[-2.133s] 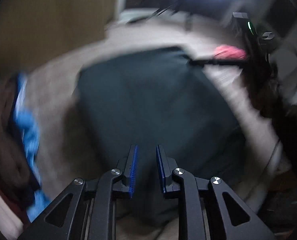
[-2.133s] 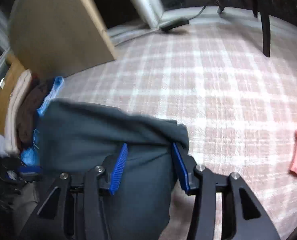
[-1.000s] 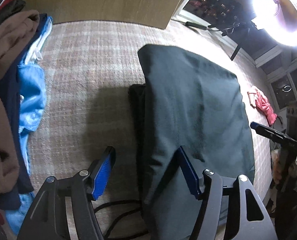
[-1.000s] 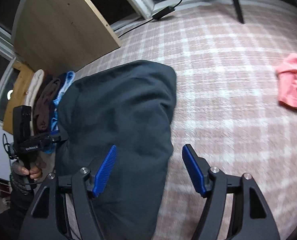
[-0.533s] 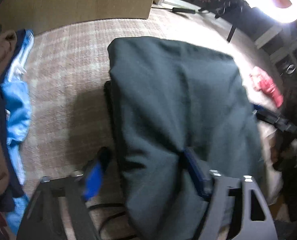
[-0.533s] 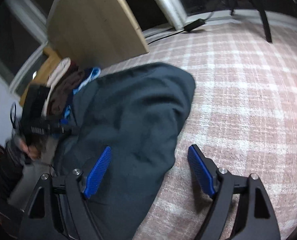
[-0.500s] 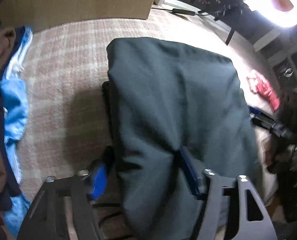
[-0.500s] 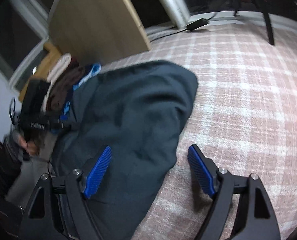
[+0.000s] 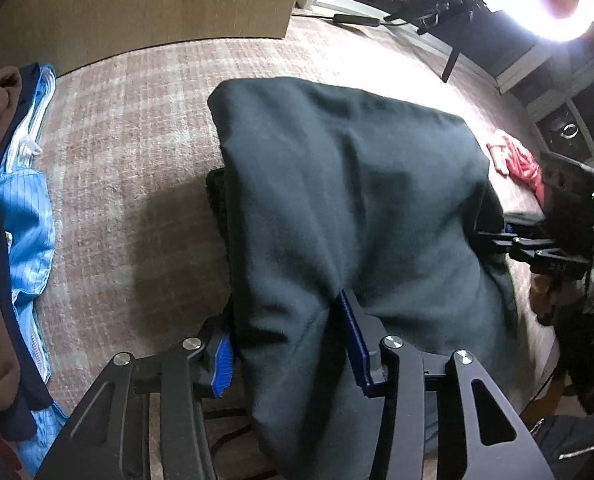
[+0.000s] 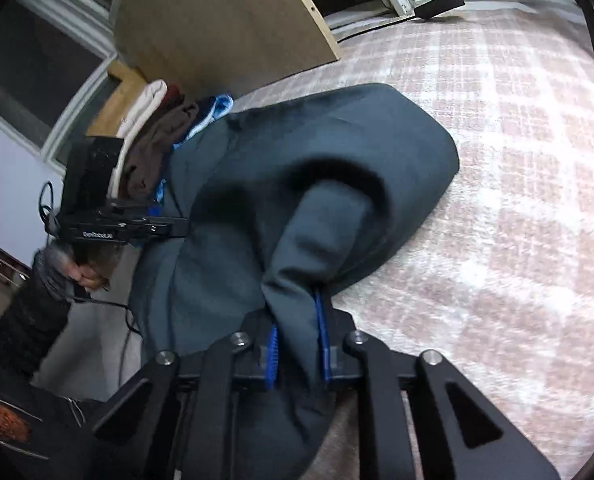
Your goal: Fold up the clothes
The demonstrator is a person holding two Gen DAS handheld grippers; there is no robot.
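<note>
Though unseen rightward, pink cloth [image 9: 517, 162] leftward

Black tool [image 10: 297, 344], ribbed blue pads [image 10: 272, 354]

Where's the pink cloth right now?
The pink cloth shows only in the left wrist view, at the right edge, lying on the plaid carpet beyond the dark green garment, just behind the right gripper's body.

Strong glare is cast by a bright ring lamp [image 9: 553, 4]; elsewhere dimness prevails, edges are bent by fisheye distortion, slight blur is seen.
</note>
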